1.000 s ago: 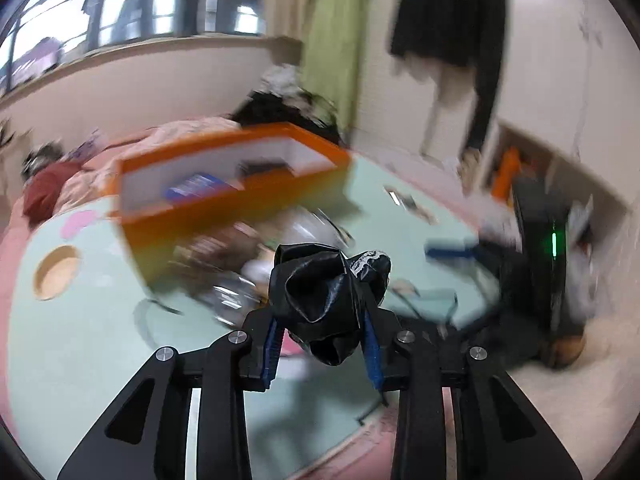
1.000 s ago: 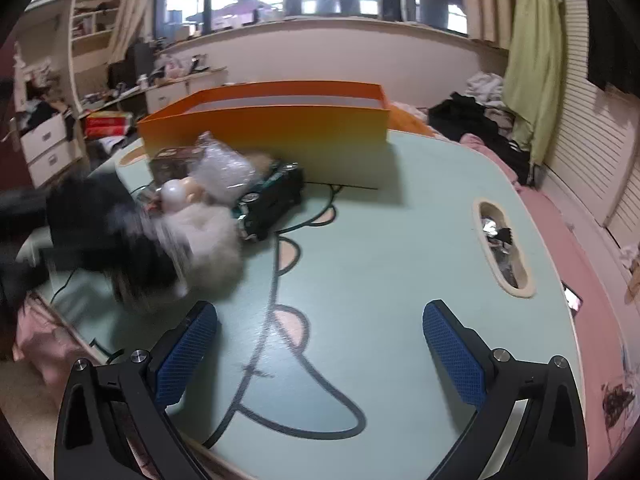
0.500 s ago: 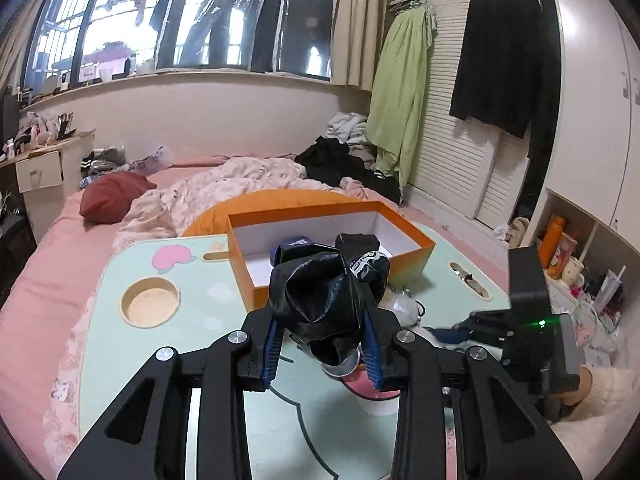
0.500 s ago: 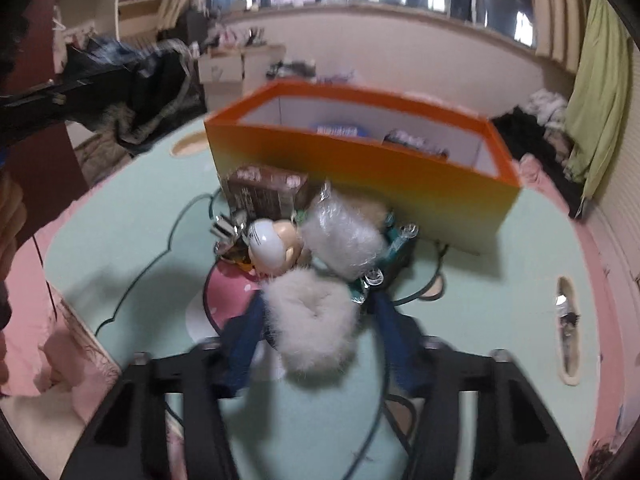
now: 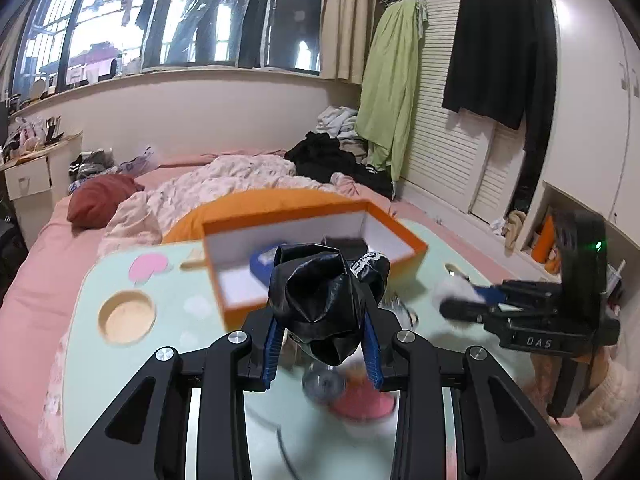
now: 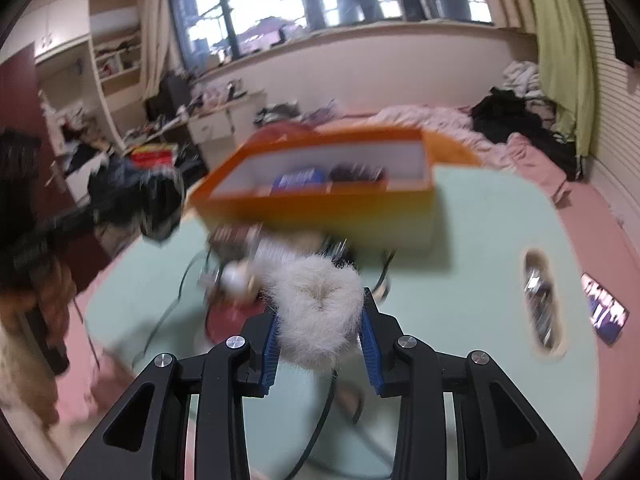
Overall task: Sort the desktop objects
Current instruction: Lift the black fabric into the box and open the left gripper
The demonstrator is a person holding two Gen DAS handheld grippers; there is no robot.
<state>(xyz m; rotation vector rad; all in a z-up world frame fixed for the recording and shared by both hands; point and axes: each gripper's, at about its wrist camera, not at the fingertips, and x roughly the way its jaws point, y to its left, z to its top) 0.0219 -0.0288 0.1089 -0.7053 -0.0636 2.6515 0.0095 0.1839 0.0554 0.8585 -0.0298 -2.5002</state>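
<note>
My left gripper (image 5: 323, 354) is shut on a crumpled black shiny bundle with a lace edge (image 5: 320, 300), held above the mint table (image 5: 92, 364). Behind it stands the orange box (image 5: 400, 236), white inside, with a blue packet (image 5: 262, 266) and a dark item in it. My right gripper (image 6: 320, 344) is shut on a white fluffy ball (image 6: 316, 300), lifted just off the pile of small things (image 6: 236, 276) in front of the orange box (image 6: 320, 212). In the left wrist view the right gripper (image 5: 472, 300) shows at the right with the white fluff.
A round wooden recess (image 5: 126, 316) is set in the table at the left, an oval recess (image 6: 542, 308) at the right. A phone (image 6: 604, 312) lies on the pink bedding. A pink bed (image 5: 36, 248) with clothes lies behind the table. A person's sleeve (image 6: 36, 288) is at the left.
My right gripper went from wide open to shut on the white fluffy ball and rose with it. The left gripper lifted a little with the black bundle still held.
</note>
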